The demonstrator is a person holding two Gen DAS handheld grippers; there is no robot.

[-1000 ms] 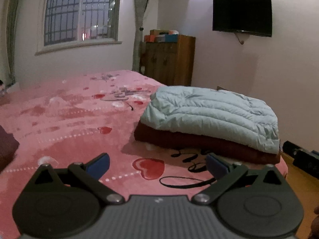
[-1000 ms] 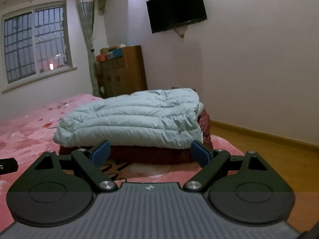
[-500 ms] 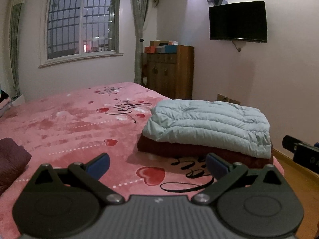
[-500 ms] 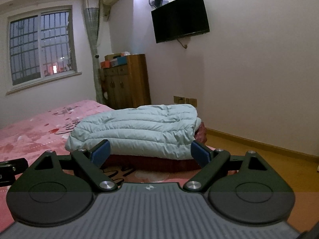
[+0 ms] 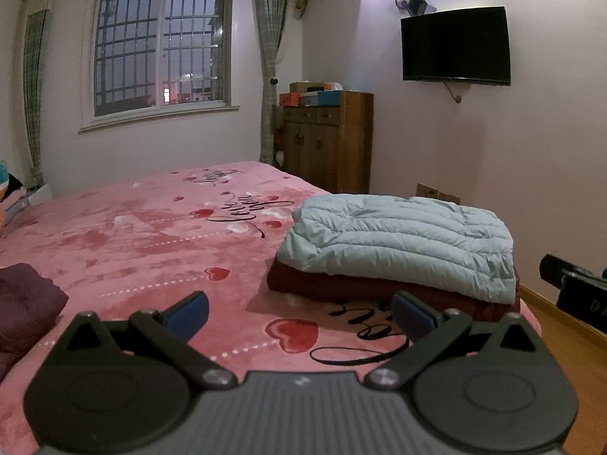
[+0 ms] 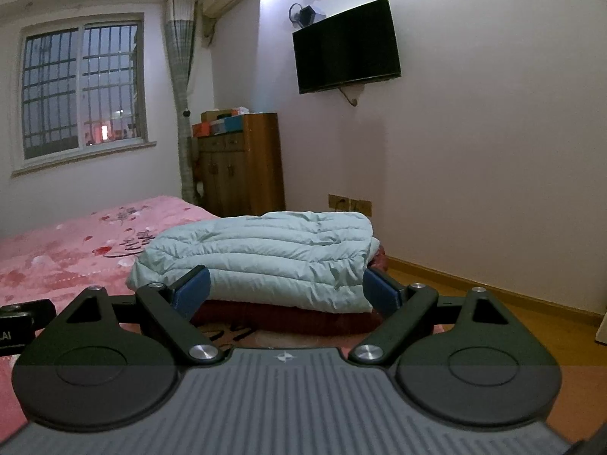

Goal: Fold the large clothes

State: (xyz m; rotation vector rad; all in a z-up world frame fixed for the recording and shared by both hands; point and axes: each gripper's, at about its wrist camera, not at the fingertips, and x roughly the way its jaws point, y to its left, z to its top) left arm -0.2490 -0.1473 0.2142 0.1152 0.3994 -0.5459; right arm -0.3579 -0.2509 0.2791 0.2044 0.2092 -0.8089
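Folded pale-blue jacket (image 5: 398,242) stacked on folded maroon garment (image 5: 341,288), on bed (image 5: 151,235); left tool (image 5: 299,313) and right tool (image 6: 284,292) spread wide, empty.

My black left gripper with blue fingertip pads (image 5: 299,313) and its right twin (image 6: 284,290) both gape wide, pointing toward twelve o'clock, gripping nothing.

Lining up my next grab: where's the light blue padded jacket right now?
In both views the jacket lies folded on a dark red garment, at the bed's right corner nearest the TV wall.
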